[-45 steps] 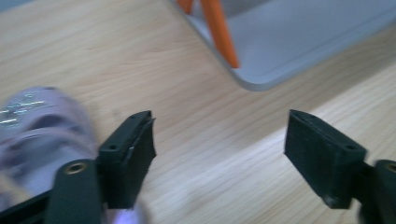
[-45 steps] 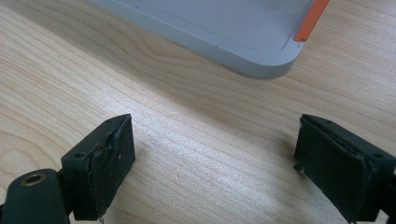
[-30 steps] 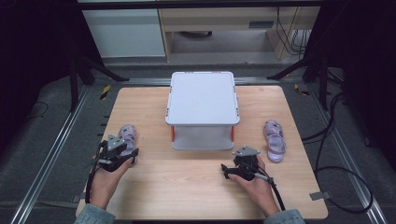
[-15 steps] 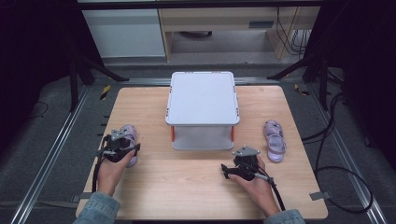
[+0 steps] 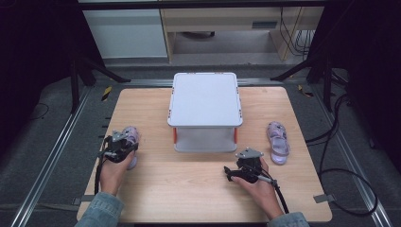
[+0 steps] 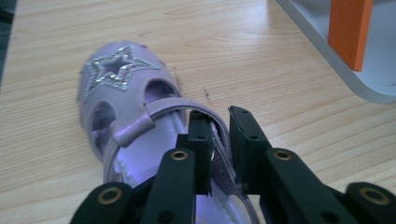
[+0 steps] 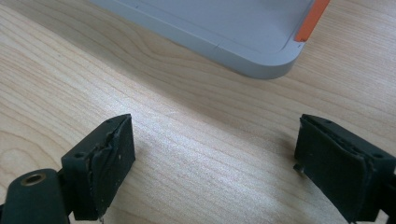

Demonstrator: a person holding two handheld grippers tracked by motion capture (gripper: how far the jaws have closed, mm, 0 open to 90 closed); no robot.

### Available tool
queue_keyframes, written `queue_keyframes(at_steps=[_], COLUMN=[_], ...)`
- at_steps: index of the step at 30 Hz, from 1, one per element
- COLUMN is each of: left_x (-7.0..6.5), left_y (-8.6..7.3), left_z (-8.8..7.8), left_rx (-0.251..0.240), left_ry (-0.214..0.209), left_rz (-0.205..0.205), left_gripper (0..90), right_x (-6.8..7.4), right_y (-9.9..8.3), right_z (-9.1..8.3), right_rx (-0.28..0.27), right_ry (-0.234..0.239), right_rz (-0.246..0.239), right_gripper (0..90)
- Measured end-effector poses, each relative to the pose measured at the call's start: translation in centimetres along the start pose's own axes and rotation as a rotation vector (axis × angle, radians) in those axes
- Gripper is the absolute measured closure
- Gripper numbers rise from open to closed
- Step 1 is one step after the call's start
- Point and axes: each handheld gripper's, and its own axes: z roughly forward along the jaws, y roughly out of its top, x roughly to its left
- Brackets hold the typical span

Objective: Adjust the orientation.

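A purple sandal (image 5: pixel 131 134) with a silver star (image 6: pixel 120 71) lies on the wooden table (image 5: pixel 198 189) at the left. My left gripper (image 5: pixel 121 144) sits over its heel end. Its jaws have just been closing and now pinch the sandal's heel rim (image 6: pixel 219 161) between the pads. A second purple sandal (image 5: pixel 278 142) lies at the right of the table. My right gripper (image 5: pixel 231 172) rests on the table in front of the white stand, jaws wide open (image 7: pixel 215 149) with bare wood between them.
A white two-level stand (image 5: pixel 205 97) with orange posts (image 6: pixel 349 28) occupies the table's middle; its base corner (image 7: pixel 261 60) is just beyond the right gripper. Dark floor, rails and cables surround the table.
The left hand has moved forward and down onto the sandal's heel, and its jaws have closed on the rim. The right hand has kept still.
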Motion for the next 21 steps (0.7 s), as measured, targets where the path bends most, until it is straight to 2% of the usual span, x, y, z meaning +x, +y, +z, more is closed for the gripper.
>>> queue_keyframes(at_steps=[3, 6, 11, 14, 16, 21], left_x=[0.4, 0.2, -1.7, -3.2, -4.5, -7.5], left_y=[-0.1, -0.1, -0.7, -1.2, -1.6, -2.2], left_z=[-0.7, -1.3, -3.2, -4.5, -5.3, -6.0], left_rx=[-0.017, -0.032, -0.053, -0.067, -0.070, -0.074], left_ry=[0.009, 0.002, -0.038, -0.081, -0.126, -0.218], left_rz=[-0.011, -0.003, 0.052, 0.080, 0.098, 0.129], left_gripper=[84.5, 85.2, 85.3, 85.2, 85.2, 85.1], right_x=[0.0, 0.0, 0.0, 0.0, 0.0, 0.0], right_y=[0.0, 0.0, 0.0, 0.0, 0.0, 0.0], right_z=[0.0, 0.0, 0.0, 0.0, 0.0, 0.0], right_rx=[0.000, 0.000, 0.000, 0.000, 0.000, 0.000], right_ry=[0.000, 0.000, 0.000, 0.000, 0.000, 0.000], right_rz=[0.000, -0.001, -0.001, -0.002, -0.002, -0.001], right_gripper=[12.3, 12.2, 12.3, 12.3, 12.3, 12.2])
